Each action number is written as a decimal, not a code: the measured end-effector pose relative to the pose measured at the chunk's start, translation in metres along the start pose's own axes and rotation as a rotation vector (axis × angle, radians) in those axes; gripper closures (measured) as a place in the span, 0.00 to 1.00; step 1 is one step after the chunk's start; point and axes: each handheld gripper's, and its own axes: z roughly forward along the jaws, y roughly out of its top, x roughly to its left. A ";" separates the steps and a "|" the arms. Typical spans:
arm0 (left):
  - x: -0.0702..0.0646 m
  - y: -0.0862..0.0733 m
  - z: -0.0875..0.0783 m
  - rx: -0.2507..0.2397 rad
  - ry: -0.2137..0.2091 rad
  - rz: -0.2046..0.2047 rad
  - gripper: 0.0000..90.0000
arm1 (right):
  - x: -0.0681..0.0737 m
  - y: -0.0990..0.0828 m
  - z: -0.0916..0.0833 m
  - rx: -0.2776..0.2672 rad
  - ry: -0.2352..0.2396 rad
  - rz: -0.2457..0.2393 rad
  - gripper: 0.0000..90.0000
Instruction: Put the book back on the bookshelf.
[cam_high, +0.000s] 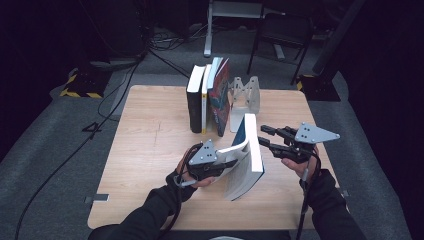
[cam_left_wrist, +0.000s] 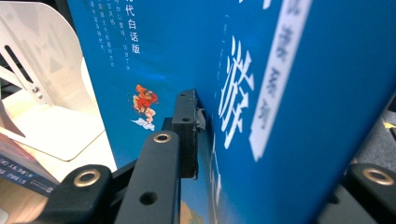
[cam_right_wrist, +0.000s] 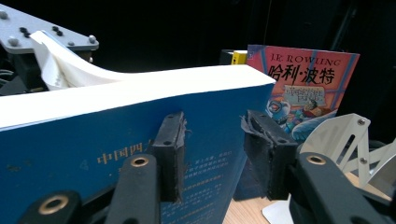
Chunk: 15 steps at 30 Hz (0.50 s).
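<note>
Books numbered four in all: three stood upright in a row (cam_high: 207, 97) at the table's (cam_high: 145, 165) far edge, and one, the blue book (cam_high: 247, 160), was held up between the two grippers near the table's middle. One white metal bookend (cam_high: 245, 95), bent and slotted, stood just beside the row. The table was pale wood with a visible grain. The blue book was a thick paperback with a glossy blue cover, white Chinese lettering and a small cartoon figure; its white pages fanned and curled toward the left gripper (cam_high: 220, 162). That gripper's jaws were clamped on the cover and pages from the left. The right gripper (cam_high: 265, 137) hovered at the book's right edge, its jaws open, one frayed black pad (cam_right_wrist: 170, 154) lying against the back cover and the other apart from it.
</note>
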 end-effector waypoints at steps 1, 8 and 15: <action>0.000 0.000 -0.002 0.000 0.003 -0.003 0.82 | 0.001 0.000 0.001 0.001 -0.007 0.000 0.62; -0.005 -0.006 -0.026 0.058 0.088 0.043 0.74 | 0.016 -0.009 0.015 0.063 -0.001 -0.023 0.51; -0.016 -0.020 -0.040 0.155 0.117 0.094 0.70 | 0.034 -0.027 0.025 0.120 0.044 -0.045 0.46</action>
